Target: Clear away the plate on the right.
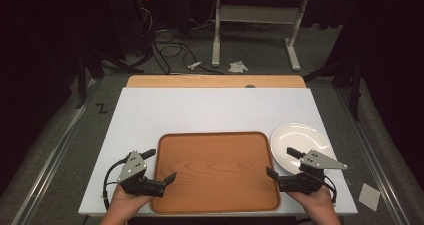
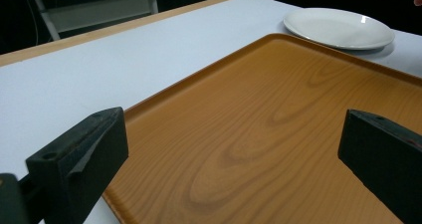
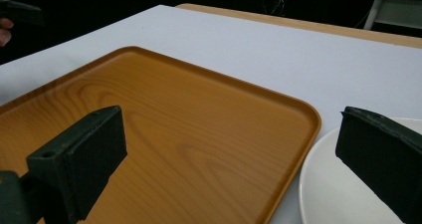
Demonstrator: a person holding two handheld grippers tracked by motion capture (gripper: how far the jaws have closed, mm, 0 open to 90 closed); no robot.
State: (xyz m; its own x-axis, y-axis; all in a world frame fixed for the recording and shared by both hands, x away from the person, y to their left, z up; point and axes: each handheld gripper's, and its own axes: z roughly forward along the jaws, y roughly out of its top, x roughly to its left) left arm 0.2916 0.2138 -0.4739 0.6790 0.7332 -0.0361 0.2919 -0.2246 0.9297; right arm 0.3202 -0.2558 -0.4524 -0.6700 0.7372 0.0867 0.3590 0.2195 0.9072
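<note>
Tray (image 1: 215,172) is showing orange-brown with a darker wood-grain swirl pattern, near centre. Plate (image 1: 300,141) to its right is reading plain white, no pattern. Table (image 1: 200,110) is showing a flat white top, with a light wood strip running along the far edge. Left claw (image 1: 161,166) and right claw (image 1: 280,162) are both showing matte black jaws, each topped by a grey plate dotted with small holes. Floor (image 1: 50,135) is looking dark grey.

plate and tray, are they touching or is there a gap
Apart. The right gripper view shows a strip of white table between the plate rim and the tray edge; the high view shows the same gap.
</note>
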